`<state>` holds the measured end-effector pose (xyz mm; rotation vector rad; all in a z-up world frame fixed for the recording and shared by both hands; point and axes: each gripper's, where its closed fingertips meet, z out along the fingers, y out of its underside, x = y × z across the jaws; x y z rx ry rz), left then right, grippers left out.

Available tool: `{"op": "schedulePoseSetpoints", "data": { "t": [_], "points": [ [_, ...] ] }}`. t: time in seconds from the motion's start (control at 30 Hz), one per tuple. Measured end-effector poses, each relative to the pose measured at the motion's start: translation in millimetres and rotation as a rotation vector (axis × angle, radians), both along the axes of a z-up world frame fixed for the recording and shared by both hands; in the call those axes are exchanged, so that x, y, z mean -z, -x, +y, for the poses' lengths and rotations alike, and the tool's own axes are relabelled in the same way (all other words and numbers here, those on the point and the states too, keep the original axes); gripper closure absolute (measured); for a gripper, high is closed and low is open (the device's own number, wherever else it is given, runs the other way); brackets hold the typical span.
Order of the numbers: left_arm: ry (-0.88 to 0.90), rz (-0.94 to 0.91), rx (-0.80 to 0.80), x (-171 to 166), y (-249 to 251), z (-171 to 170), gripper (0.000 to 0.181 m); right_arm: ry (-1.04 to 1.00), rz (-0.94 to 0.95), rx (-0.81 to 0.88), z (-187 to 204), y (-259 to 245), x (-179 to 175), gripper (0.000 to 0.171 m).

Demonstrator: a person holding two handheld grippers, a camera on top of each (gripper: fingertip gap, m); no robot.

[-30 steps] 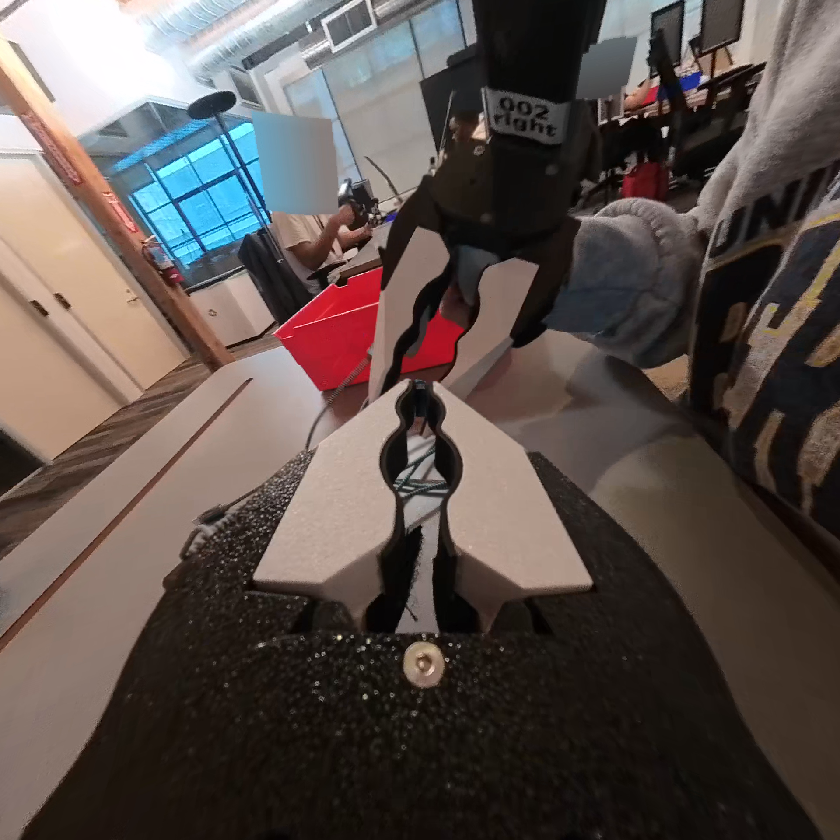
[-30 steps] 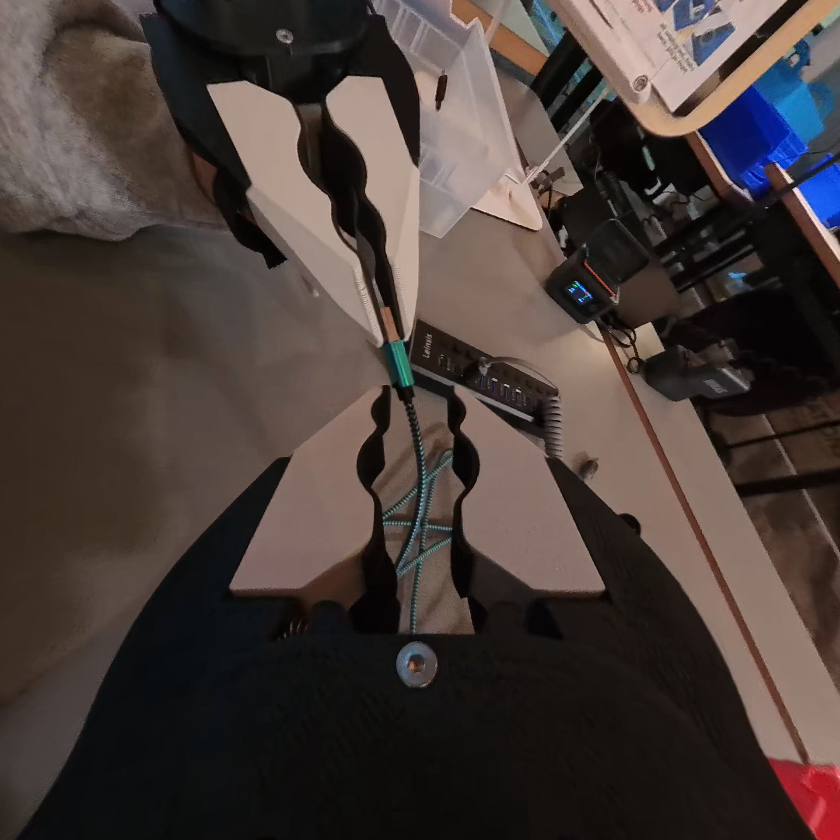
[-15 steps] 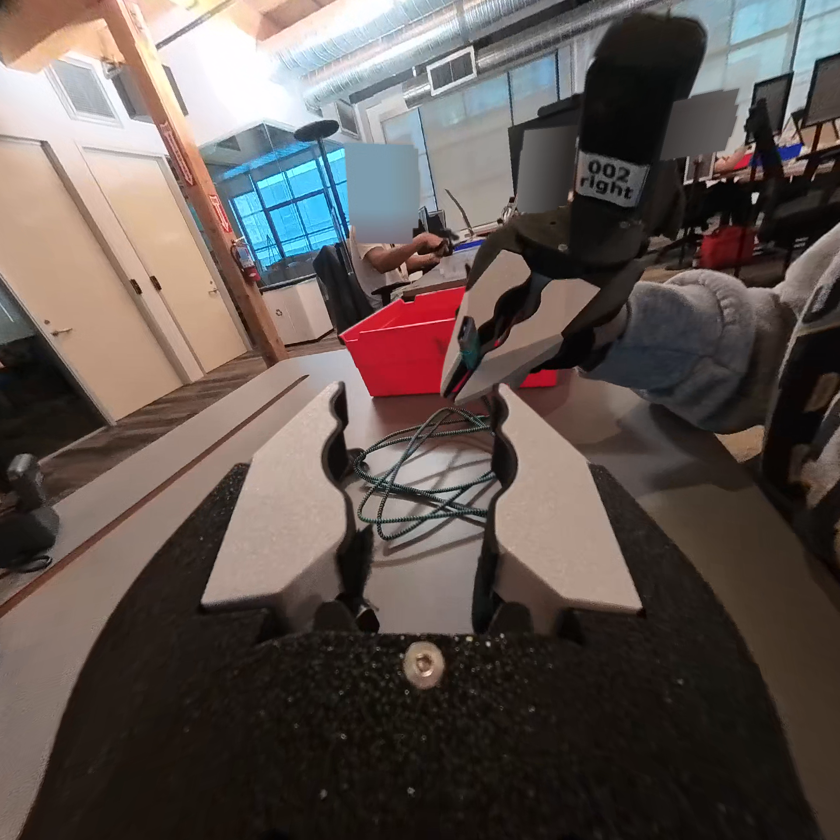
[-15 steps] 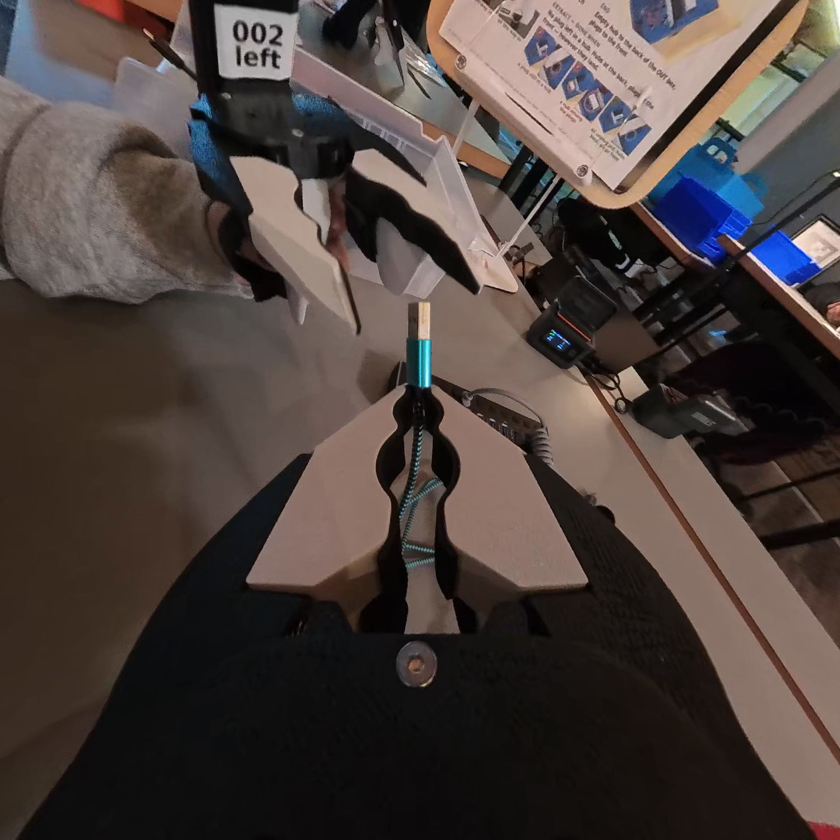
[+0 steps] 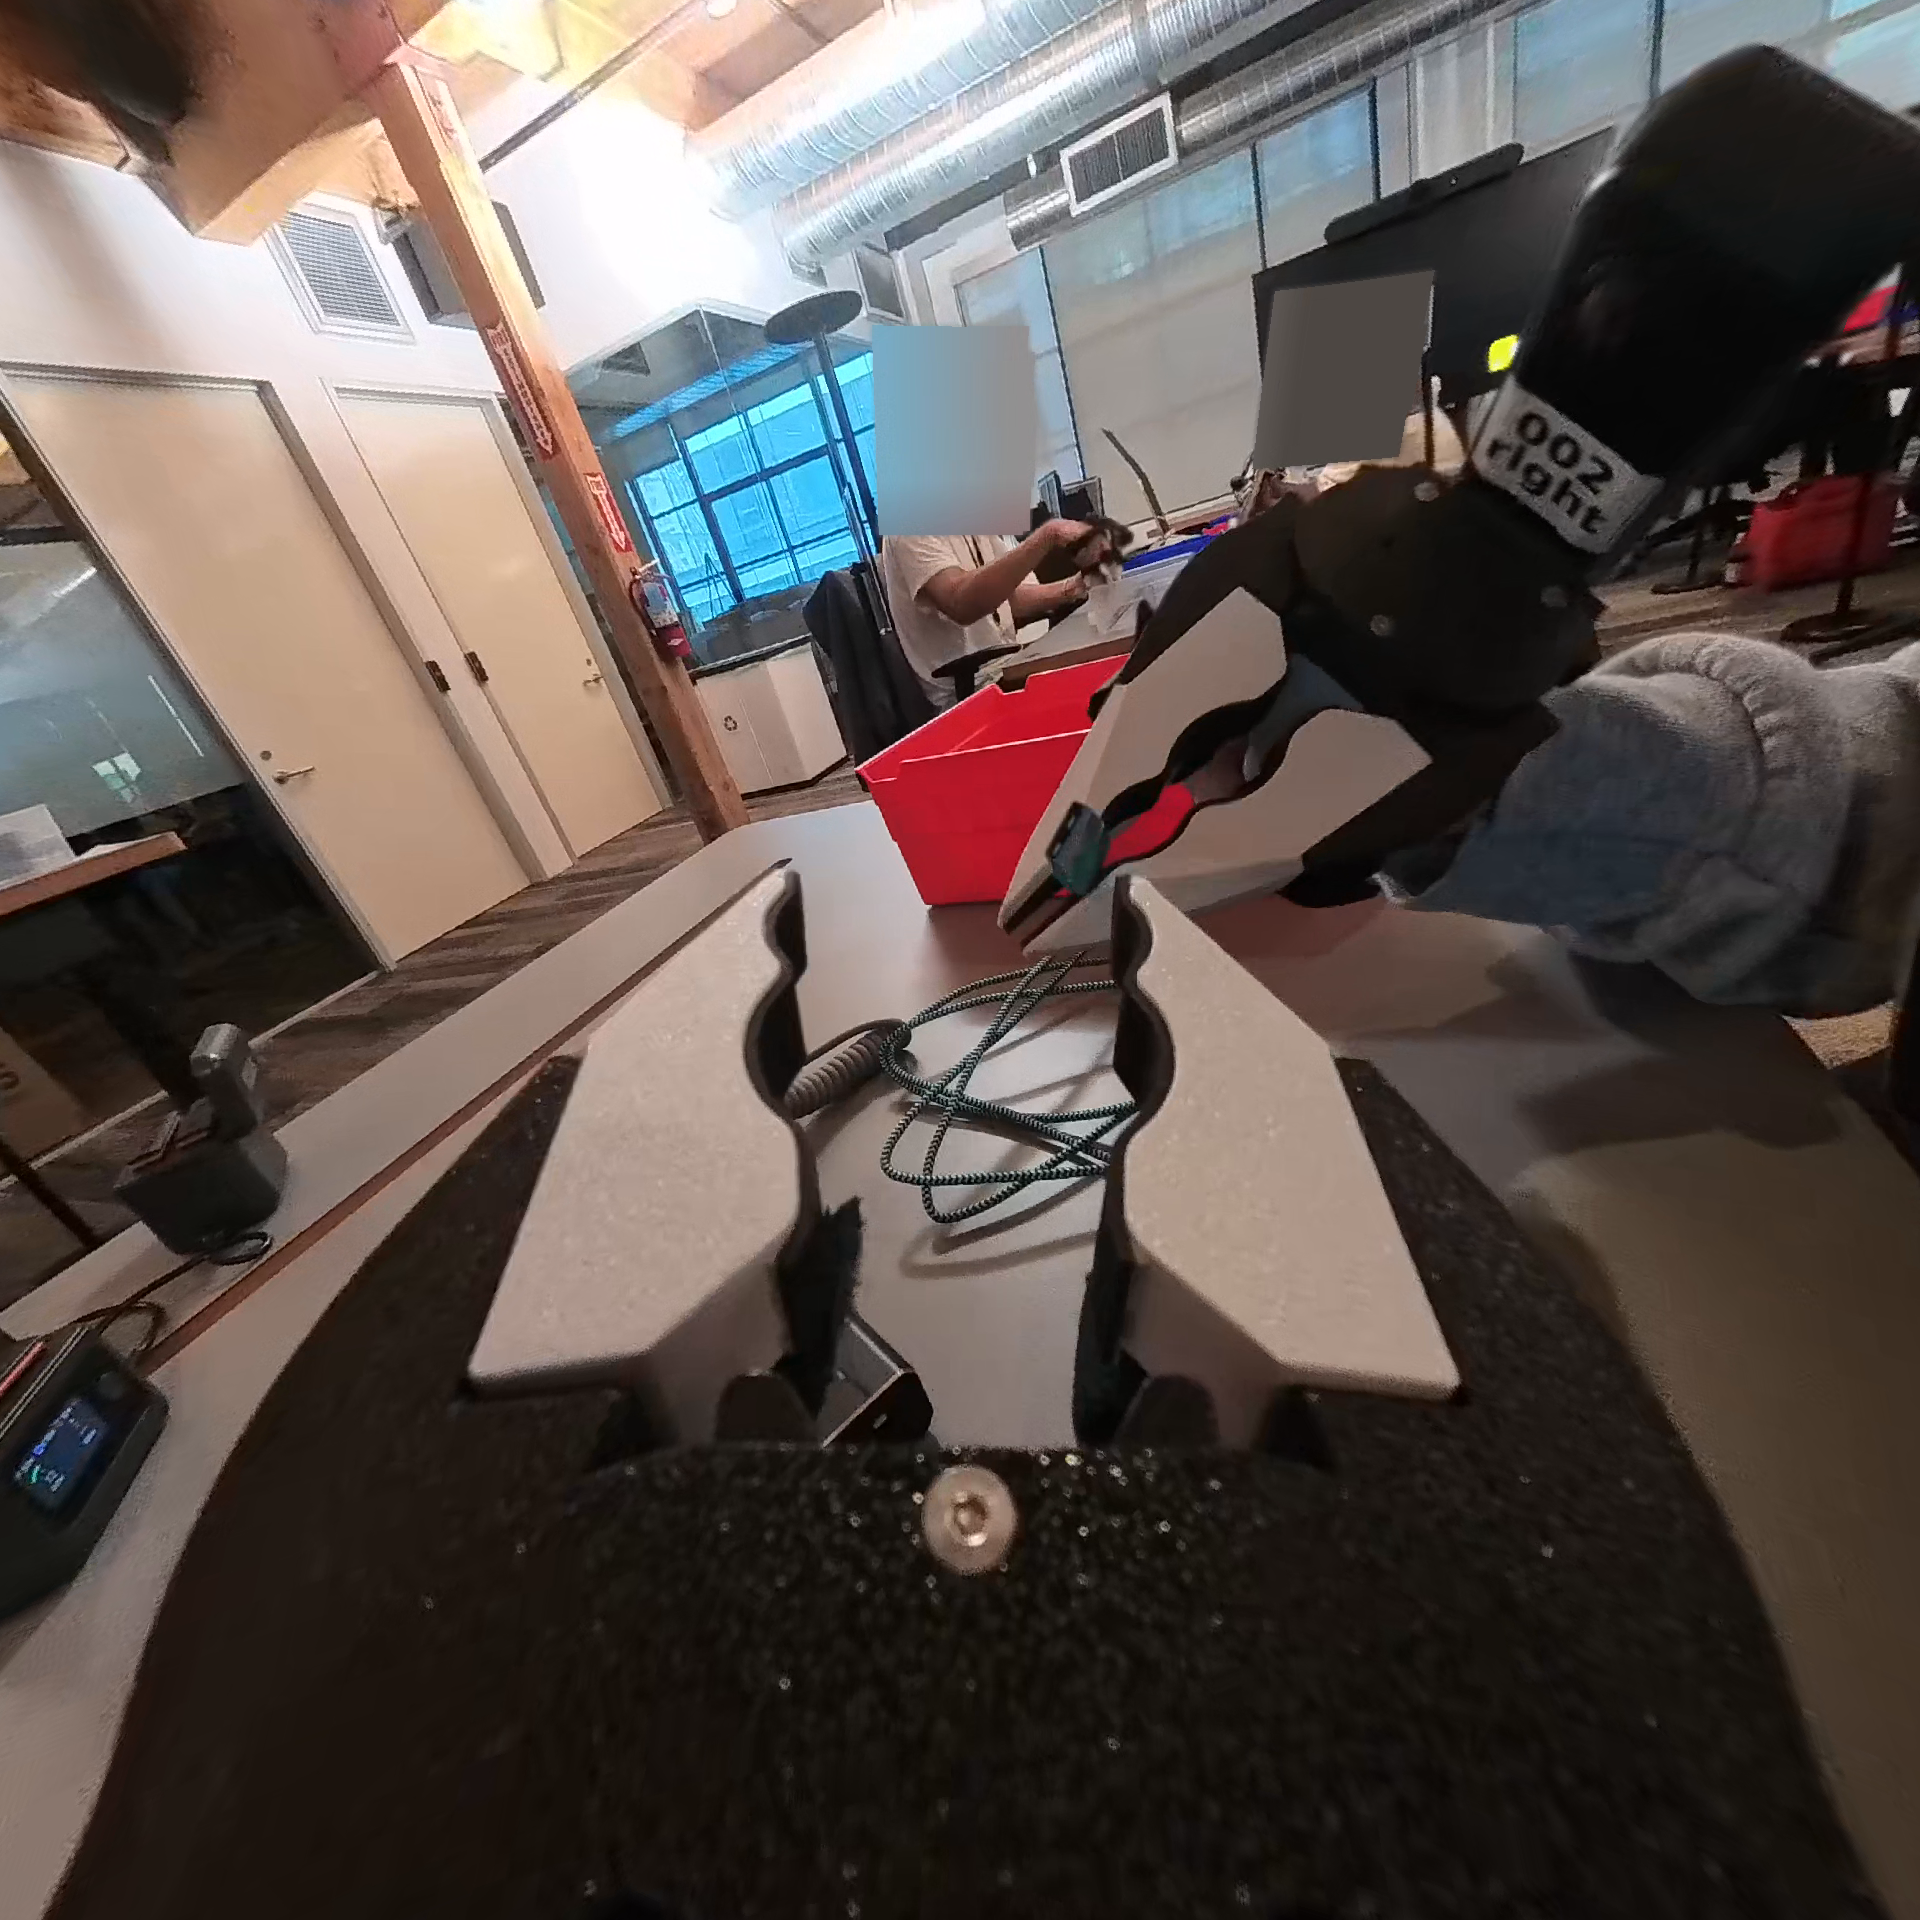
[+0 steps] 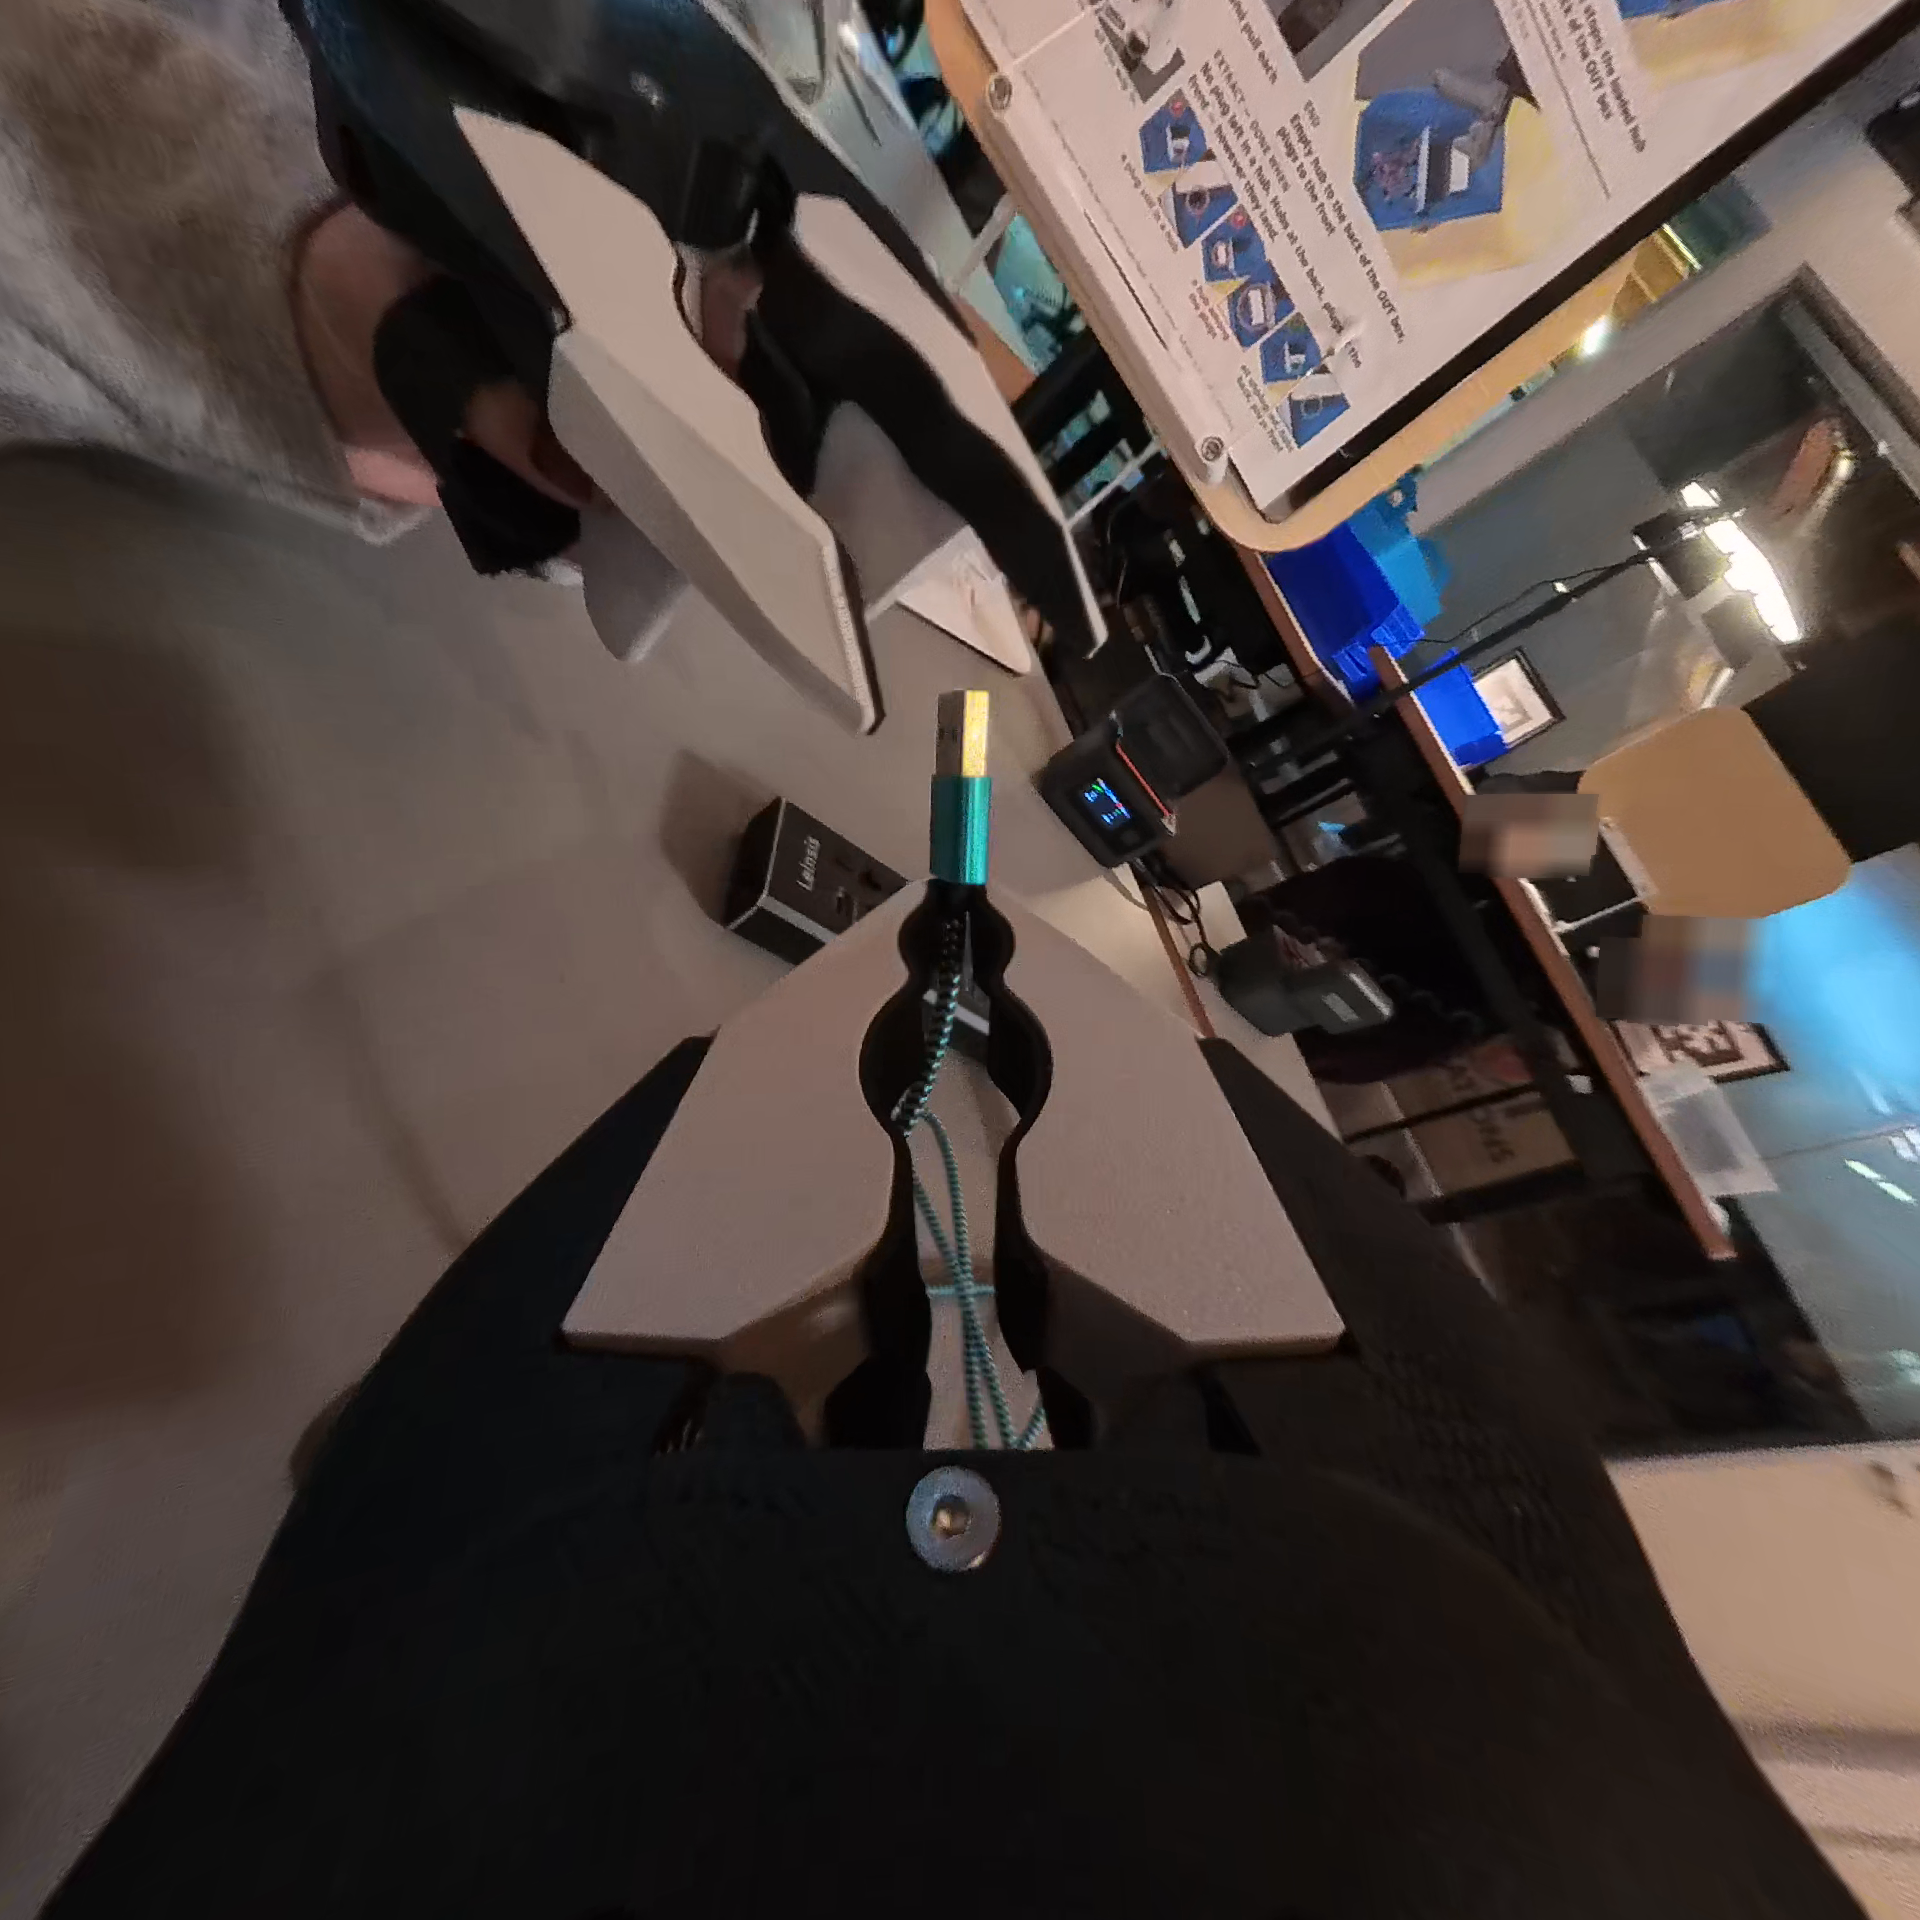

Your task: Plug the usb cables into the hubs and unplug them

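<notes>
So we've got the right gripper (image 6: 958, 896) clamped down on the braided teal cable (image 6: 940, 1049) right behind its USB-A plug (image 6: 961, 790), fingers nearly closed with just the cord pinched at the tips. The plug sticks straight out past the fingertips, long axis in line with the fingers, metal end pointing away from us and toward the left gripper (image 6: 966, 675). The rest of the cable runs back between the fingers and, in the left wrist view, lies in loose loops (image 5: 997, 1101) on the grey table (image 5: 1558, 1122). Our left gripper (image 5: 961, 914) is spread wide and holding nothing, just hanging above those loops with the right gripper (image 5: 1049, 904) close in front of its right fingertip. The black USB hub (image 6: 805, 878) lies flat on the table just below and left of the plug, partly hidden behind our right fingers, so we can't tell much about its ports. Plug and hub aren't touching. Room-wise, the table is bare to the left of the hub, while the table edge (image 6: 1174, 935) runs close on the right, with a small black device with a lit screen (image 6: 1127, 774) sitting near it. A red bin (image 5: 977, 790) sits farther back on the table behind the cable loops.
</notes>
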<state>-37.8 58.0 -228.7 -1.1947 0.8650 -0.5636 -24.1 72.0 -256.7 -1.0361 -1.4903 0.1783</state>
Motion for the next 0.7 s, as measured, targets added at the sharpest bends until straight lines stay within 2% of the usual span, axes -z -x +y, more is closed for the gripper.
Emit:
{"op": "schedulePoseSetpoints", "data": {
  "t": [0.23,0.27,0.33,0.5,0.7],
  "points": [
    [0.006,0.013,0.025,2,-3,-2,0.133,0.059,0.03,-0.023,0,-1,2,0.169],
    [0.004,0.024,0.042,4,-5,-5,0.138,0.054,0.022,-0.023,0,-1,4,0.169],
    [0.008,0.058,0.08,9,-11,-9,0.158,0.033,0.007,-0.02,0,0,6,0.169],
    [0.04,0.114,0.074,22,-17,-5,0.154,0.012,-0.012,-0.01,2,1,10,0.169],
    [0.033,0.114,0.066,23,-17,-5,0.153,0.014,-0.001,-0.017,3,1,10,0.169]
  ]
}}
